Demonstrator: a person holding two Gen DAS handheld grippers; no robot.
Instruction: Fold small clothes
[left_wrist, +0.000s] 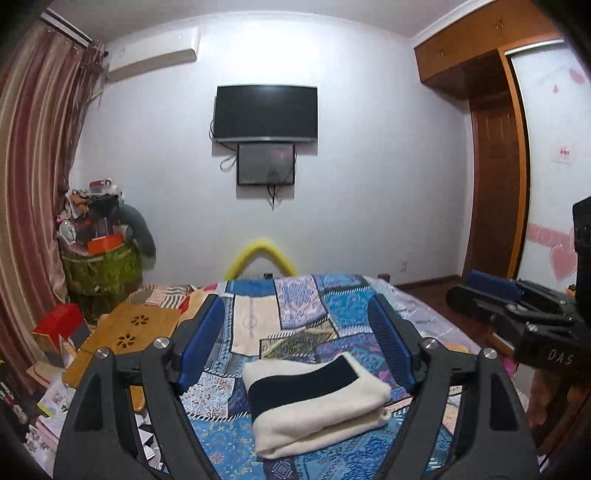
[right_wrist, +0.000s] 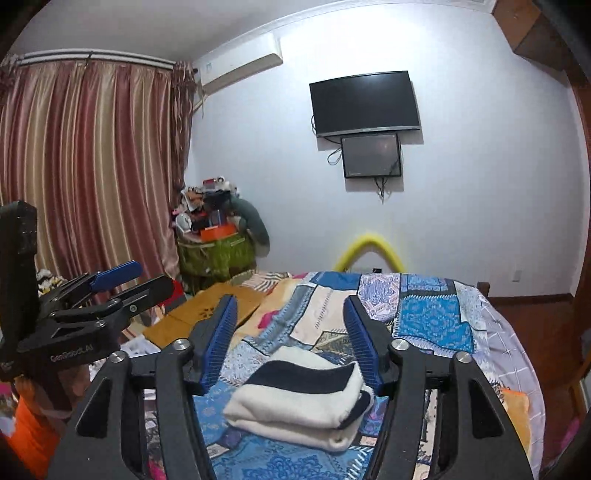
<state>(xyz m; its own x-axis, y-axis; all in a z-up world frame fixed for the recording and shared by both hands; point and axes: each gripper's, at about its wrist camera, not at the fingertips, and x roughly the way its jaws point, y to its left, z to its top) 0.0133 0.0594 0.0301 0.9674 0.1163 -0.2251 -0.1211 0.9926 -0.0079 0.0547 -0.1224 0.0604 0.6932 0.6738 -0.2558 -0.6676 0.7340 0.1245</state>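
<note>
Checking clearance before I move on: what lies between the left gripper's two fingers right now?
Left wrist view: the folded cream garment with a dark stripe lies on the patchwork bedspread, below the open left gripper, apart from both pads.

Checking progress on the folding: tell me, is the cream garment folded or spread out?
Folded. The garment lies on the bed as a compact stack of layers, doubled edges showing at its front. Both grippers, left and right, are open and apart from it.

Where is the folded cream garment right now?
The folded cream garment lies on the patchwork bedspread, low and central in both wrist views, ahead of both open hand-held grippers, touching neither.
</note>
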